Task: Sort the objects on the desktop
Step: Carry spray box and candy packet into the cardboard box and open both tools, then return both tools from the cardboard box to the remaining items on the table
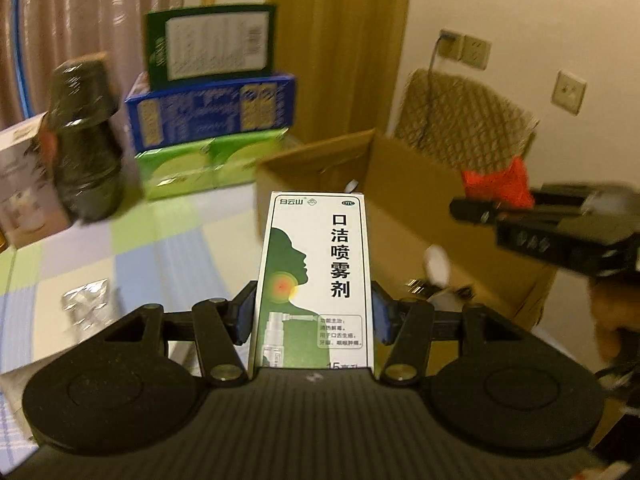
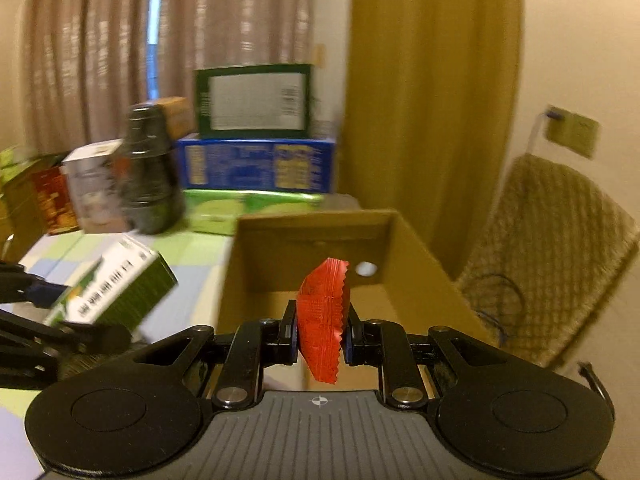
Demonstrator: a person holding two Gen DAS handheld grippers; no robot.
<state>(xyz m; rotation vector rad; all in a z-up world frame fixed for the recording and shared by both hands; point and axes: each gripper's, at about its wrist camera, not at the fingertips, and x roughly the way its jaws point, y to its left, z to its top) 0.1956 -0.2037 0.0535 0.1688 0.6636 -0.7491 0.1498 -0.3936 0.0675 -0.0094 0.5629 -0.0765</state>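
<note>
Your left gripper (image 1: 314, 312) clamps the spray box (image 1: 316, 276), your right gripper (image 2: 320, 336) pinches the red packet (image 2: 323, 320); the thin packet could slip before reaching the cardboard box (image 2: 320, 232).

White-and-green medicine box (image 1: 316, 280), black Chinese lettering, green head silhouette with a red-yellow throat spot; upright, long axis pointing away, clamped at its lower sides, above the checked worktop (image 1: 120, 248) beside the cardboard box (image 1: 400, 200). Red foil sachet (image 2: 324, 316), serrated edges, bowed edge-on, pinched mid-body, over the cardboard box opening.
</note>
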